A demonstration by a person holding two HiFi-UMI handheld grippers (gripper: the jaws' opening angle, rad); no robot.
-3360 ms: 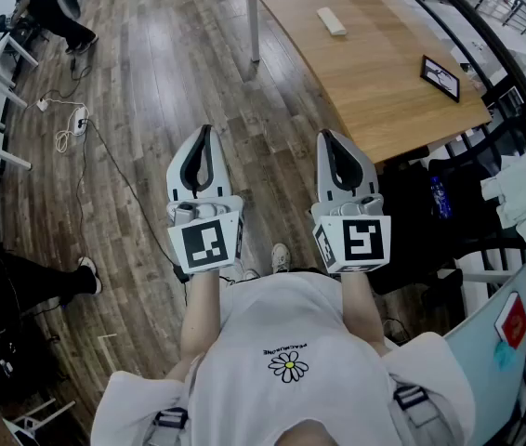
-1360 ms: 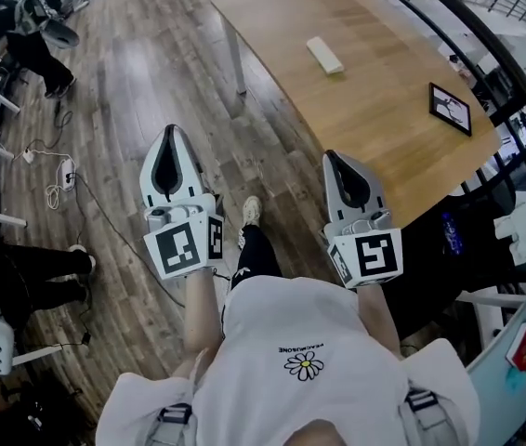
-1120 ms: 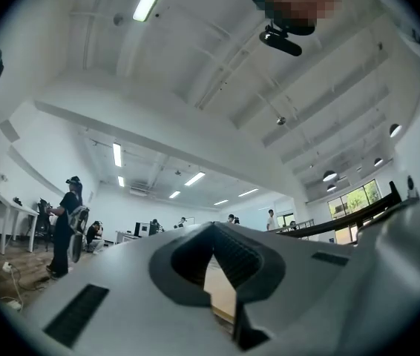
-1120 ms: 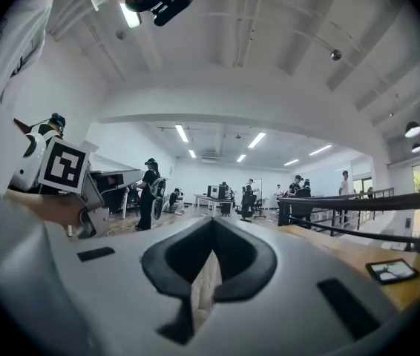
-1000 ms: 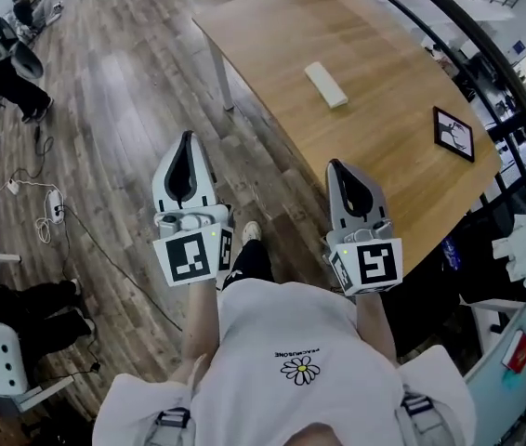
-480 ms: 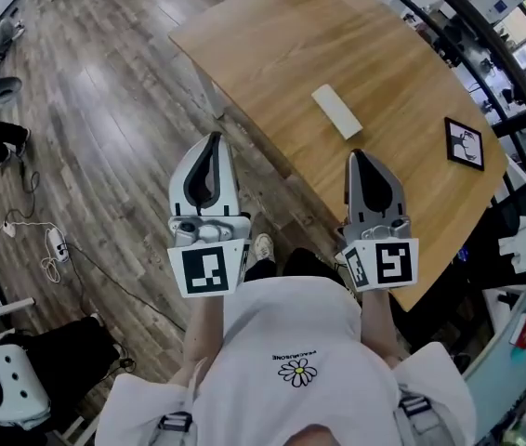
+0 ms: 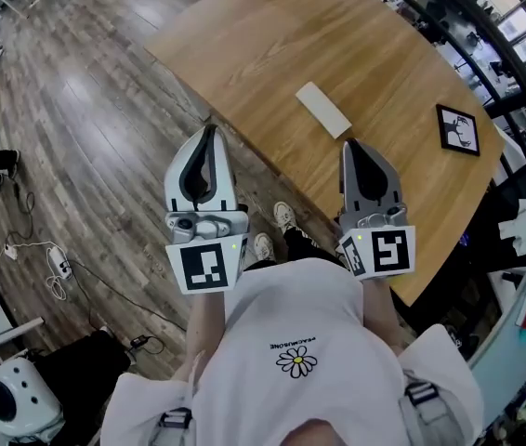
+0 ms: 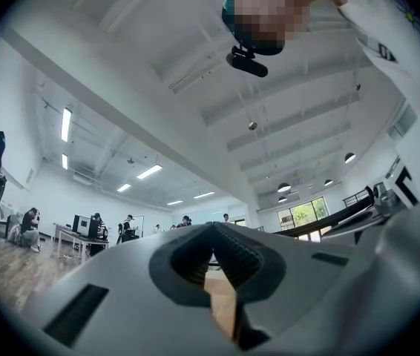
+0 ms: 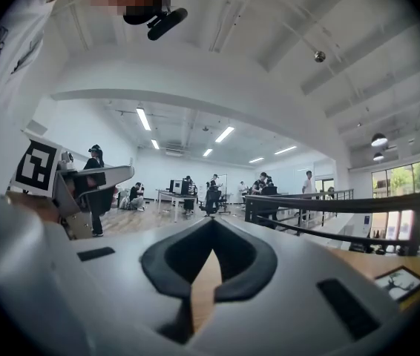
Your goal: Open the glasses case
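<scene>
**Both jaws closed and empty, glasses case lying out on the tabletop**

The jaws of my left gripper [image 8: 211, 230] are pressed together at the tips with nothing between them. Only a strip of tan wood shows through the hollow behind the pads. My right gripper [image 9: 210, 224] is the same: jaws closed tip to tip, holding nothing, with tan wood showing in the slit below them.

In the head view the two grippers sit side by side at mid frame, the left one at centre left and the right one at centre right. The left one's marker cube [image 7: 205, 266] faces up toward my head. The left tips reach the near edge of the wooden tabletop [image 7: 272, 35], and the right tips lie over its surface.

The glasses case [image 7: 322, 110], a pale oblong, lies flat on that tabletop. In the frame it sits above and between my two sets of tips, nearer the right one and touching neither. I cannot tell from here how its lid sits. Further toward the right edge, a small dark picture frame [image 7: 457, 129] lies on the same tabletop, well apart from the case.

Just below the grippers, my shoes [image 7: 283, 216] stand on the plank floor [image 7: 86, 110]. My white shirt [image 7: 290, 360] with a daisy print fills the bottom of the frame. A cable [image 7: 59, 268] trails across the floor at the lower left.

In the right gripper view a dark railing [image 9: 329, 206] crosses the middle, with people at desks far behind it.
</scene>
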